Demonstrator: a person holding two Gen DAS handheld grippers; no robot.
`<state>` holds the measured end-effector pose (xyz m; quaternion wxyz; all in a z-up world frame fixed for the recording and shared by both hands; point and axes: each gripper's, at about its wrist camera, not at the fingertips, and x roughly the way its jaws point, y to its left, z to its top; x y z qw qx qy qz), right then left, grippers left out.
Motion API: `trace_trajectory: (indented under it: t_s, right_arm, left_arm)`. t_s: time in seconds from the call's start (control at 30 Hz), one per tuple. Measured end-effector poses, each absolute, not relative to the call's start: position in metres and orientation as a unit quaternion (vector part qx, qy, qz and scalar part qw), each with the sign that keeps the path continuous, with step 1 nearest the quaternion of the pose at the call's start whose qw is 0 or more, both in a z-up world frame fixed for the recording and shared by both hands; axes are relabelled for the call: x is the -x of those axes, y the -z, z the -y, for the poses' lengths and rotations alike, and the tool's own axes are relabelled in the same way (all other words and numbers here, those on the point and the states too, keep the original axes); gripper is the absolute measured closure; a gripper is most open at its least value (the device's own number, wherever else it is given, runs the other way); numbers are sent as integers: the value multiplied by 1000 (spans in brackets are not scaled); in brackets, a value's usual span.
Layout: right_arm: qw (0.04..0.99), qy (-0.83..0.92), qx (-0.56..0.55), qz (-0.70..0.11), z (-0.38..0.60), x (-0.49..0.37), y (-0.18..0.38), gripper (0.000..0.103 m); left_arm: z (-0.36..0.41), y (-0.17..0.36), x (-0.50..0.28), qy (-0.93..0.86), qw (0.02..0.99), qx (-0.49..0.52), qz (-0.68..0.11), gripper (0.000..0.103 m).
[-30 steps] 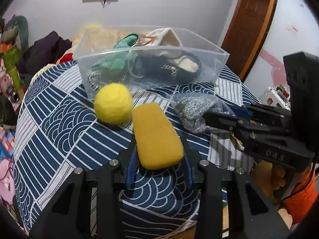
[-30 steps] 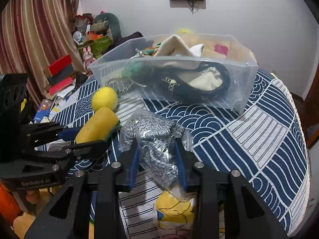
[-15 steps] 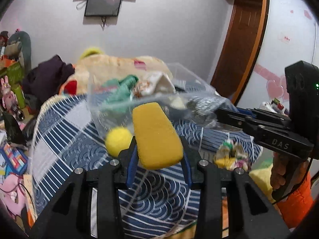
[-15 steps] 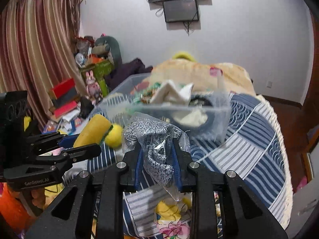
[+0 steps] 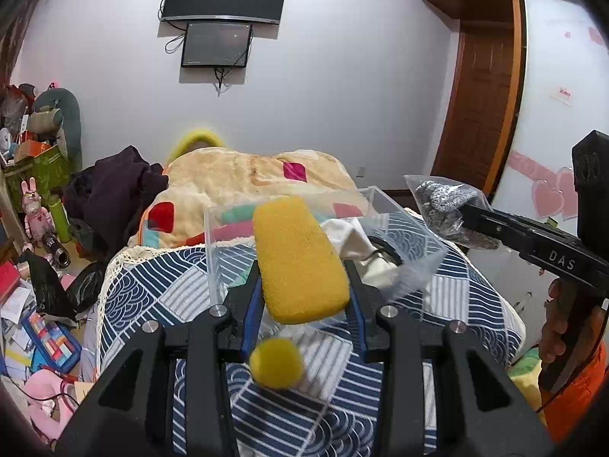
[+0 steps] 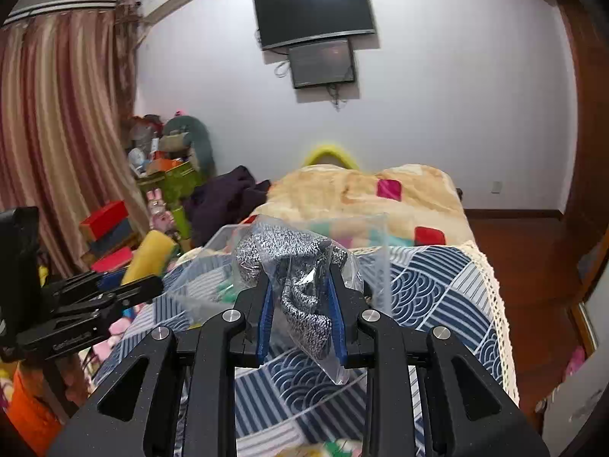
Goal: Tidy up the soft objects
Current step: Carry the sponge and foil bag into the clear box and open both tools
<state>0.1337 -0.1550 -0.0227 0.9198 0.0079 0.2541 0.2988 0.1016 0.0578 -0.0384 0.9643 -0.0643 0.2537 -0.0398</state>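
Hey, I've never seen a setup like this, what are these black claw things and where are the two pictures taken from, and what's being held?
There is no robot here. A person holds a hand-operated gripper in each hand, and each carries a wide-angle camera looking forward along its two fingers, so the black prongs at the bottom of each picture are that gripper's own.

In the left wrist view, the left gripper is closed on a yellow sponge. At the right edge you see the right gripper from the side.

In the right wrist view, that right gripper is closed on a clear bag of grey knitted fabric.

Both are lifted above a table with a blue-and-white patterned cloth. On it stand a clear plastic bin, already holding some soft items, and a yellow ball.
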Motion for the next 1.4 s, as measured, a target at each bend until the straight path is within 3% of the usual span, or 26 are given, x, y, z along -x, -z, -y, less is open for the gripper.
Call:
trace_trajectory:
  t_s: [0.53, 0.97, 1.03, 1.23, 1.4]
  right_arm:
    - [901, -285, 58, -320, 121, -176, 54, 80]
    - [894, -283, 70, -341, 122, -184, 62, 75]
    - [893, -281, 73, -343, 123, -182, 63, 72]
    - [895, -282, 74, -338, 126, -175, 57, 51]
    - [902, -288, 63, -315, 136, -162, 44, 32]
  left_arm:
    - [-51, 71, -178, 47, 948, 77, -306, 65]
    - [-41, 86, -196, 49, 938, 63, -338, 63]
    - [-41, 85, -194, 49, 937, 61, -340, 58]
    - [-42, 75, -180, 49, 941, 63, -328, 44]
    - [-41, 61, -162, 47, 948, 52, -310, 40]
